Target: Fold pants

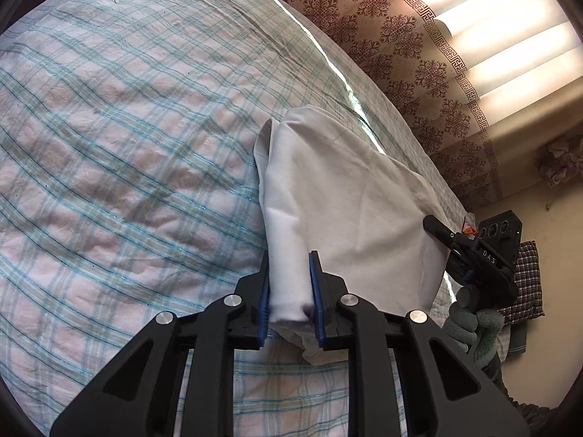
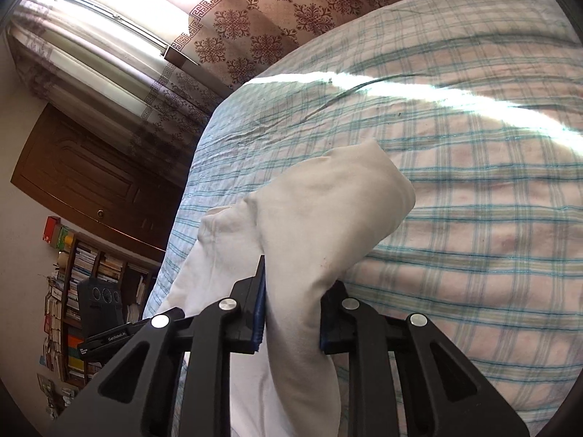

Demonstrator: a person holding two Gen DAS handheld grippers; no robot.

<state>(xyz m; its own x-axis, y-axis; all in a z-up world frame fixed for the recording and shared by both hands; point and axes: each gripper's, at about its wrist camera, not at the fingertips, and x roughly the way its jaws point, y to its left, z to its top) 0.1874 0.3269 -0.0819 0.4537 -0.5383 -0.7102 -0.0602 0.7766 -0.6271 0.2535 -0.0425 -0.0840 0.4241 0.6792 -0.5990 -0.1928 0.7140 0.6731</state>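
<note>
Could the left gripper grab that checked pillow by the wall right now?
Probably not: the left gripper is already shut on the white pants, and the checked pillow lies beyond the right gripper.

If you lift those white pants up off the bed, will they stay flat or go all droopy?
Probably droopy. The white pants already sag and bunch between the left gripper and the right gripper, so they look soft, not stiff. They seem light, since each gripper holds only a pinch of cloth. The cloth folds on itself above the checked bedsheet, so letting go would likely collapse it.
</note>
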